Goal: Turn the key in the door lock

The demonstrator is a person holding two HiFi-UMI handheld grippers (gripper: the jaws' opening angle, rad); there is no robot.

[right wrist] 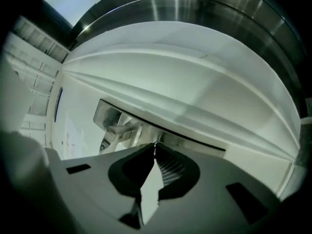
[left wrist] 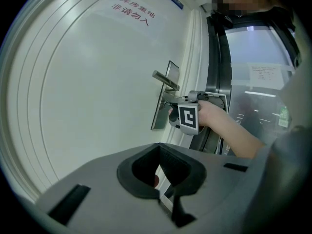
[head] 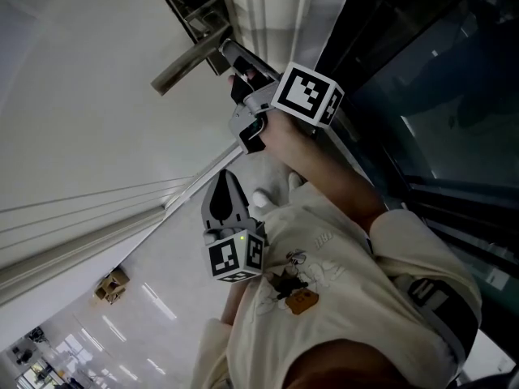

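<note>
The white door (head: 81, 96) carries a metal lever handle (head: 188, 61) on a long lock plate (left wrist: 161, 112). My right gripper (head: 230, 52) is pressed tip-first against that plate just below the handle (left wrist: 165, 80). In the right gripper view its jaws meet at the tips (right wrist: 155, 145), shut on a thin sliver of metal, the key (right wrist: 155, 143); the rest of the key and the keyhole are hidden. The plate (right wrist: 108, 115) fills the space just beyond. My left gripper (head: 225, 199) hangs back from the door, shut and empty (left wrist: 159, 146).
A dark metal frame with glass panels (head: 422, 120) runs beside the door's edge on the right. Red lettering (left wrist: 130, 11) and a blue sign are on the door higher up. The person's forearm (left wrist: 229, 130) reaches across to the lock.
</note>
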